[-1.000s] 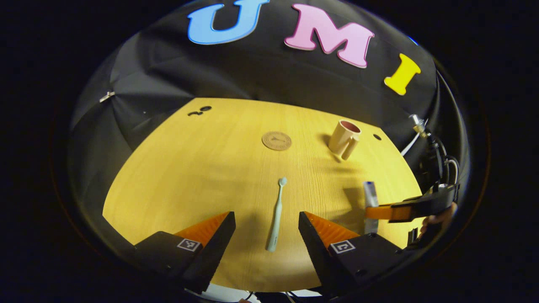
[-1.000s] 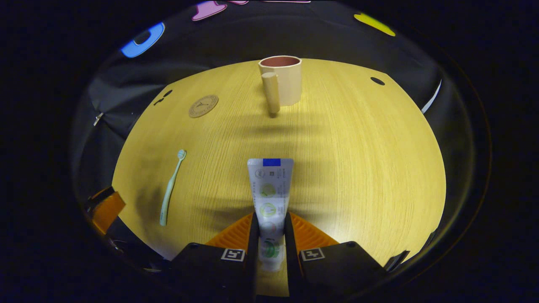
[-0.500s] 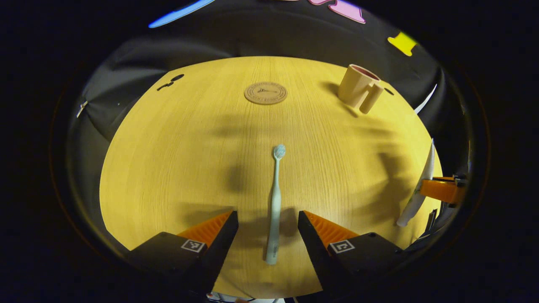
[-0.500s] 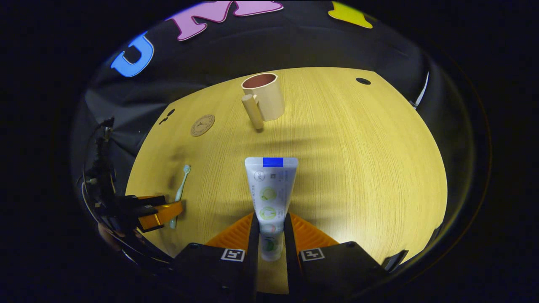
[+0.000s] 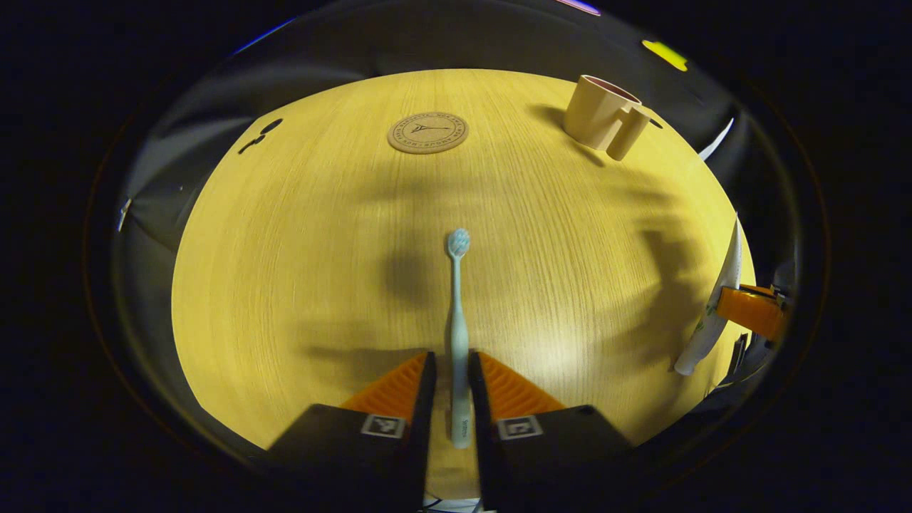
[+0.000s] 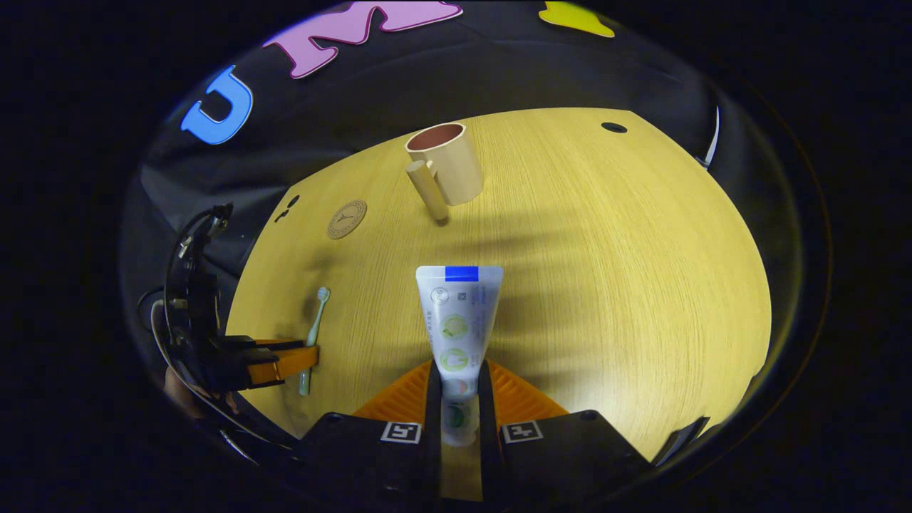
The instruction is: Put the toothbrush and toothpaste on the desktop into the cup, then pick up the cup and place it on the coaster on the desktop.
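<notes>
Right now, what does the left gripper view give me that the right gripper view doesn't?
Left gripper view: the left tongs head-on, closed on the handle of the pale green plastic toothbrush; the white toothpaste tube seen edge-on in the right tongs.
Right gripper view: the tube's printed face with its blue band, both fingers pressing on it; the left tongs side-on, with dark cables behind.
Shared: the yellow wooden table, the beige handled cup standing upright, and the round cork coaster.
</notes>
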Demonstrator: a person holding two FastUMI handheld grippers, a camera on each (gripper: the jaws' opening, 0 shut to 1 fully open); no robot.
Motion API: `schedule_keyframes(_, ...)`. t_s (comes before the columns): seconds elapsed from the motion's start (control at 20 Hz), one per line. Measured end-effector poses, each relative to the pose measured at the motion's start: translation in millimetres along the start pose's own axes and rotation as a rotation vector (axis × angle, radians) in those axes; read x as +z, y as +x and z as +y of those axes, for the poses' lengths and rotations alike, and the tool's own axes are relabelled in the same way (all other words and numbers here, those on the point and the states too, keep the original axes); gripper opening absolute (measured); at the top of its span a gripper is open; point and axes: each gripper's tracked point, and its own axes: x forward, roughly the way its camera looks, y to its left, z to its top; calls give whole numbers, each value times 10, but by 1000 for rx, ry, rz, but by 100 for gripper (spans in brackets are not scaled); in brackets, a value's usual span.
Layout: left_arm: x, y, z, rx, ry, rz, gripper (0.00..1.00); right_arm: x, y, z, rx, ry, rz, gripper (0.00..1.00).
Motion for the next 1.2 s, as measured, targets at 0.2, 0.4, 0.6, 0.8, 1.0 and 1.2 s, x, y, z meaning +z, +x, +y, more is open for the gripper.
schedule_keyframes(0.2, 23, -21, -5, -6, -19, -27, 10, 6, -16, -17, -9, -4, -19, 26)
schedule_keyframes(0.4, 2, -39, -30, -39, -41, -35, 7, 126, -156, -57, -14, -5, -58, 27)
schedule_keyframes(0.6, 56, -115, -13, -25, -66, -111, 7, 370, -318, -39, -11, 1, -122, 26)
schedule_keyframes(0.8, 196, -325, -31, -42, -90, -205, 7, 692, -489, 100, 10, -26, -207, 26)
schedule_keyframes(1.0, 427, -644, -109, -87, -139, -321, 6, 1081, -602, 258, 33, -68, -303, 26)
schedule_keyframes(1.2, 677, -973, -159, -104, -169, -430, 6, 1555, -690, 440, 61, -117, -409, 26)
